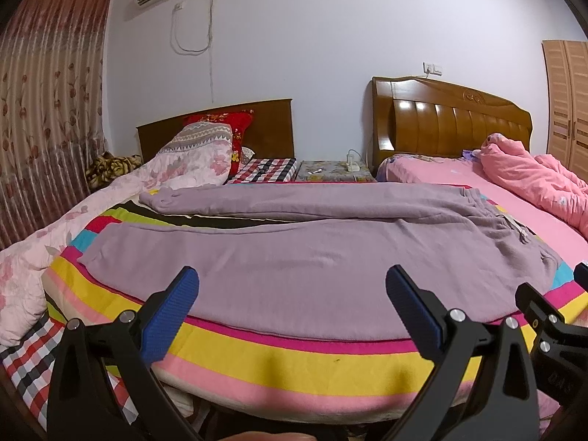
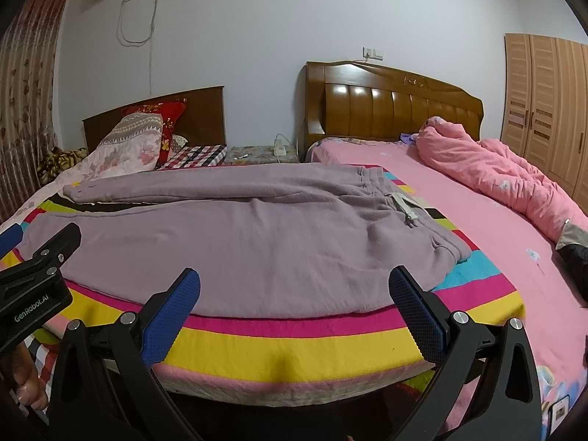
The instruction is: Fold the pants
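We see a bed spread with a striped blanket; lilac pants lie flat across it, waistband toward the frame's right.

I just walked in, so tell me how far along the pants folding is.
Done: the purple pants lie spread flat on the striped blanket, legs apart. In hand: nothing; left gripper and right gripper hover open near the front edge. Left: every fold.

Both wrist views low at the bed's foot, facing the headboards, close, sharing the pants, right view further right.
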The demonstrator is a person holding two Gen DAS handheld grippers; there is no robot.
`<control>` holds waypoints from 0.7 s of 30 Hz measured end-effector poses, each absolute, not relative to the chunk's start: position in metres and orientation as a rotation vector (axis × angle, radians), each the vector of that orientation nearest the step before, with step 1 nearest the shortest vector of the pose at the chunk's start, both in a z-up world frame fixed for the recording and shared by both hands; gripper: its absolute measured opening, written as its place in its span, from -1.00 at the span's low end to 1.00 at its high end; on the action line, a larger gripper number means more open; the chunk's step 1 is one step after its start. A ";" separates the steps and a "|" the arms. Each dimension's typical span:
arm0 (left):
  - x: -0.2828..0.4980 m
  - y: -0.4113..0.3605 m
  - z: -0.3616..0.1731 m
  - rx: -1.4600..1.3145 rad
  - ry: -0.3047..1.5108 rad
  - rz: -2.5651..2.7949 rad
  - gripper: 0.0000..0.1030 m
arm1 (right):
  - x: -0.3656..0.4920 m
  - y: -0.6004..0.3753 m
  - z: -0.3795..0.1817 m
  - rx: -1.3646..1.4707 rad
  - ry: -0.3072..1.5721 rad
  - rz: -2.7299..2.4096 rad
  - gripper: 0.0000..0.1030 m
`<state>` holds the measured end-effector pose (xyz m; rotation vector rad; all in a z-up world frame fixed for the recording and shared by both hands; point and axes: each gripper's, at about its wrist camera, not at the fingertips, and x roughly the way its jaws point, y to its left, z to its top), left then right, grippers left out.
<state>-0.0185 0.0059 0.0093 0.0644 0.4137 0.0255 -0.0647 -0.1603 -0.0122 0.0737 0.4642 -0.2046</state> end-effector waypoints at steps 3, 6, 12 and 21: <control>-0.018 0.005 0.009 0.066 0.420 0.023 0.97 | -0.064 -0.161 -0.012 0.075 0.467 -0.204 0.92; -0.018 0.006 0.009 0.067 0.423 0.024 0.97 | -0.064 -0.161 -0.013 0.078 0.470 -0.203 0.92; -0.018 0.007 0.009 0.068 0.428 0.023 0.97 | -0.063 -0.161 -0.013 0.081 0.477 -0.203 0.92; -0.018 0.007 0.008 0.066 0.437 0.024 0.97 | -0.062 -0.161 -0.013 0.083 0.479 -0.202 0.92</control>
